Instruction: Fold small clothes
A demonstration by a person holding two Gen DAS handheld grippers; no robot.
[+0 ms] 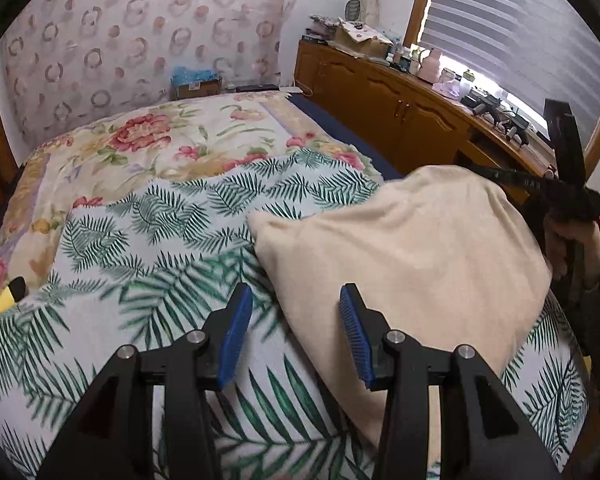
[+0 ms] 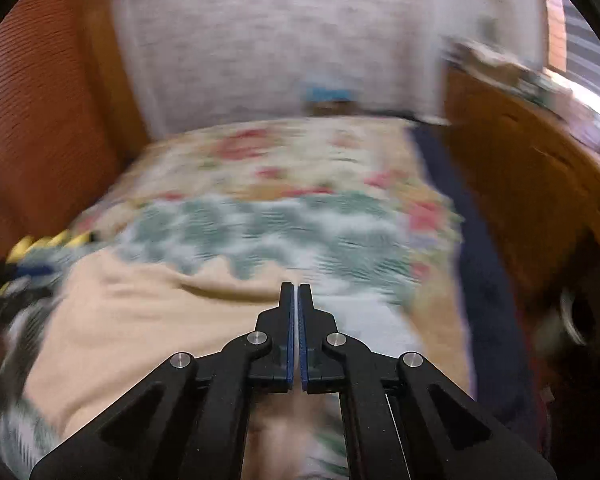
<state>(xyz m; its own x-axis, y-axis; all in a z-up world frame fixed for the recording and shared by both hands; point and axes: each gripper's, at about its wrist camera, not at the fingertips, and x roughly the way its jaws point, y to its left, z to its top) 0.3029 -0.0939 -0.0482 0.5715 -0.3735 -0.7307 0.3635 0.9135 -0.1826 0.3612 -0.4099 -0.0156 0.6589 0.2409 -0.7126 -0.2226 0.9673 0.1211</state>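
The cream garment [image 1: 412, 256] lies on the fern-print sheet [image 1: 148, 240] that covers the near part of the bed, spread mostly flat, with its far right part raised in a hump near the right gripper [image 1: 556, 184], probably the start of a fold. The left gripper [image 1: 296, 332] hovers at the garment's near-left edge, jaws partly apart with nothing between them, likely placed to take that edge. In its own view the right gripper [image 2: 298, 332] has its jaws closed together; no cloth shows between the pads (blur leaves some doubt). There is open sheet to the left and beyond the garment for folding. On the right the bed's edge and the wooden cabinet [image 1: 400, 108] limit the room.
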